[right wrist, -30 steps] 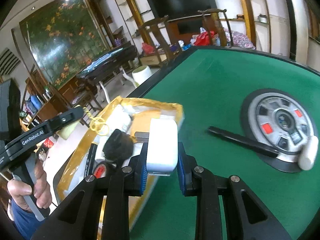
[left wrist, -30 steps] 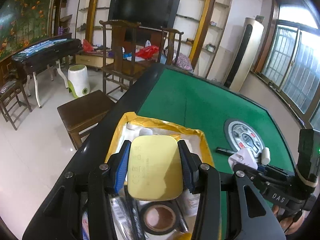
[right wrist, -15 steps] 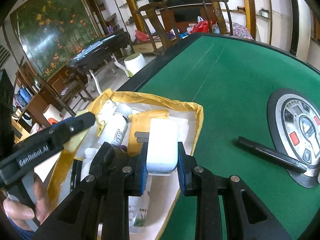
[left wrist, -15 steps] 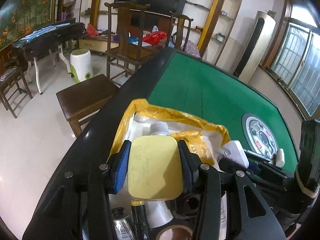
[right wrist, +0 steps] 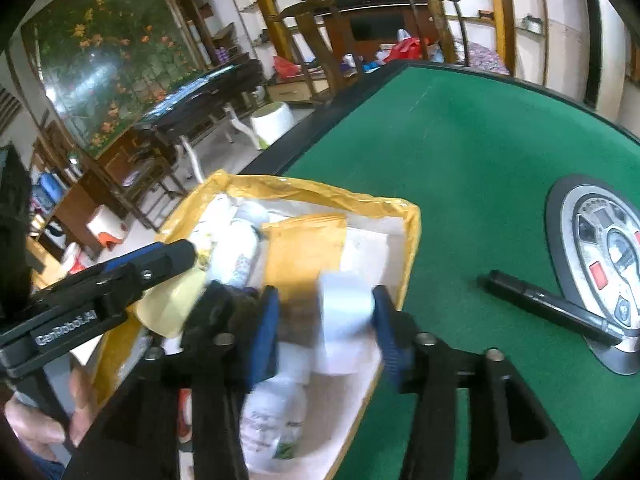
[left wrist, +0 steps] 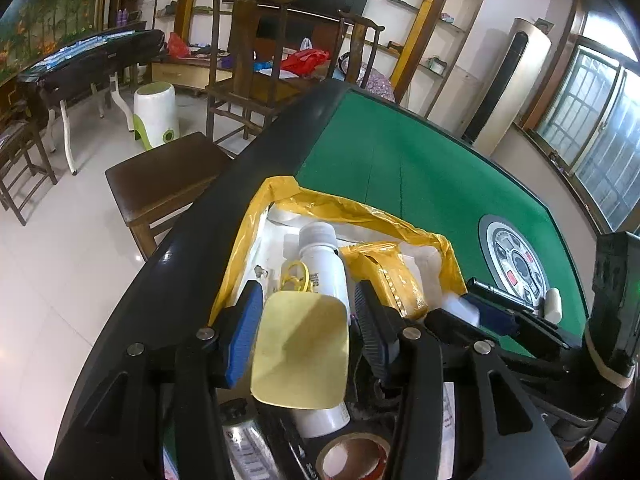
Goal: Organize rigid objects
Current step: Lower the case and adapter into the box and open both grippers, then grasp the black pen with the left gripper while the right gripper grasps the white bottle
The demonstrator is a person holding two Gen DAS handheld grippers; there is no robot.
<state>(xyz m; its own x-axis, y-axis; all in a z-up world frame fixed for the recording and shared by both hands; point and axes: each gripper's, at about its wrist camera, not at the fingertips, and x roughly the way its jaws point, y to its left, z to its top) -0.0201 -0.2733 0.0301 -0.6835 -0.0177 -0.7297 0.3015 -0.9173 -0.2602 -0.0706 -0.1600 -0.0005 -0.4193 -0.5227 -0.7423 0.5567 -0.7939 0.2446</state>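
At lower centre, the left tongs point(left wrist: 304, 336) pinch a yellow pad point(left wrist: 300, 350) over the yellow-lined box point(left wrist: 256, 232) on the green tabletop point(left wrist: 400, 168). The right tongs point(right wrist: 324, 320) are opening, the white block point(right wrist: 344, 320) loose between their pads, above the same box. A white bottle point(left wrist: 322, 268) and a tape roll point(left wrist: 352, 456) crowd the space beneath. To the right, a black marker point(right wrist: 548, 308) lies against the round dial point(right wrist: 608, 264).
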